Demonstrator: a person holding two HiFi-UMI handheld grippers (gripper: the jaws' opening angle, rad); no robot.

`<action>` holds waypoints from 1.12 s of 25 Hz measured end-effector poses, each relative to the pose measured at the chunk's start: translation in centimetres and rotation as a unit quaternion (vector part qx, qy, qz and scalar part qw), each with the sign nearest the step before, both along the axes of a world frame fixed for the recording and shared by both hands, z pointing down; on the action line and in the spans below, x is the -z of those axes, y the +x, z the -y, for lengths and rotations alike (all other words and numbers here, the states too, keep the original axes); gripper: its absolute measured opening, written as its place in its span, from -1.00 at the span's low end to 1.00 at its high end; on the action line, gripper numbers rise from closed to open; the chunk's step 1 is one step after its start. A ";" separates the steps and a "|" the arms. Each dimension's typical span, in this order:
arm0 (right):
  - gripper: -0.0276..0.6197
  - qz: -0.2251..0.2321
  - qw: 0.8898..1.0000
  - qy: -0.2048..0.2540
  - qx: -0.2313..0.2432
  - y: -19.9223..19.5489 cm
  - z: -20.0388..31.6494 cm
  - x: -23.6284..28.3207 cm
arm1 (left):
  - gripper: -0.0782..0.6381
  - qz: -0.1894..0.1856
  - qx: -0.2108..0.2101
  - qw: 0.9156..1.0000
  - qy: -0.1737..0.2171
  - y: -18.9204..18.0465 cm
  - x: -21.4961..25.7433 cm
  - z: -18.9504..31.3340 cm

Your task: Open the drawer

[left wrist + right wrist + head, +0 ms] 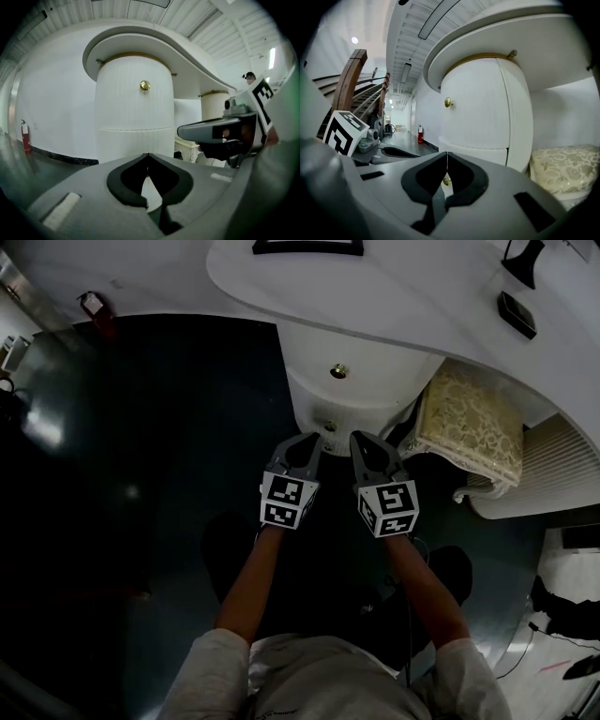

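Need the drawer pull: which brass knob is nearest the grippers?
The lower knob, just beyond the left gripper and right gripper; the upper knob sits higher.

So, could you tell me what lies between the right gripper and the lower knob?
Nothing: the head view shows a bare gap between the right gripper and lower knob.
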State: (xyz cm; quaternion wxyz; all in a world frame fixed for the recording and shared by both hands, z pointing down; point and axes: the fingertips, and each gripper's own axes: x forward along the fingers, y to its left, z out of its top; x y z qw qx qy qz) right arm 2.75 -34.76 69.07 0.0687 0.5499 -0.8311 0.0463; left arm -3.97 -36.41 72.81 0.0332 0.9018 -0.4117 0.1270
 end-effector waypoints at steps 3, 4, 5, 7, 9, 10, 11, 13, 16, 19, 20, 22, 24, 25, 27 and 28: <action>-0.87 0.010 1.000 0.010 -0.010 1.0 -0.4 -0.7 | -0.76 -0.016 0.023 0.999 0.016 0.9 0.7 0.3; -0.86 0.012 1.000 0.010 -0.012 1.3 -0.8 -1.0 | -0.76 -0.018 0.029 0.999 0.016 0.9 0.6 0.2; -0.86 0.014 1.000 0.009 -0.014 1.6 -1.2 -1.5 | -0.76 -0.017 0.034 0.999 0.013 1.0 0.0 0.0; -0.86 0.019 1.000 0.003 -0.022 2.5 -1.9 -2.5 | -0.76 -0.008 0.044 0.999 -0.001 1.0 -1.7 -0.2; -0.86 0.024 0.999 0.008 -0.030 3.5 -2.2 -2.8 | -0.76 -0.002 0.051 0.999 -0.007 1.3 -3.1 0.0; -0.87 0.023 0.999 0.012 -0.034 4.0 -2.3 -3.0 | -0.76 -0.002 0.053 0.999 -0.007 1.6 -3.7 0.0; -0.86 0.024 0.999 0.013 -0.038 4.3 -2.5 -3.3 | -0.76 -0.002 0.054 0.999 -0.006 1.8 -4.3 0.0; -0.87 0.038 0.998 0.006 -0.039 4.6 -2.6 -3.9 | -0.76 -0.005 0.062 0.998 -0.004 2.1 -5.2 0.1; -0.87 0.043 0.999 0.011 -0.015 3.4 -2.8 -3.7 | -0.76 -0.015 0.076 0.997 -0.002 2.3 -5.9 0.1; -0.86 0.041 0.999 0.016 0.015 2.5 -3.6 -3.5 | -0.76 -0.008 0.075 0.997 0.004 2.7 -6.4 -0.1; -0.86 0.045 0.999 0.015 0.022 2.5 -3.9 -3.5 | -0.76 -0.008 0.077 0.997 0.006 2.8 -6.4 0.0; -0.87 0.043 0.999 0.016 0.027 2.8 -4.1 -3.7 | -0.76 -0.013 0.086 0.996 0.012 2.9 -6.4 0.3; -0.87 0.026 0.999 0.020 0.030 3.6 -4.6 -4.1 | -0.75 -0.019 0.095 0.995 0.017 3.0 -6.4 0.6; -0.87 0.014 0.999 0.021 0.031 4.1 -5.0 -4.5 | -0.75 -0.021 0.098 0.995 0.019 3.1 -6.5 0.7; -0.86 -0.002 0.999 0.018 0.026 5.4 -5.8 -5.5 | -0.75 -0.019 0.100 0.995 0.020 3.3 -6.5 0.9; -0.86 0.001 1.000 0.013 0.020 6.2 -6.1 -5.9 | -0.75 -0.016 0.102 0.994 0.021 3.3 -6.5 1.1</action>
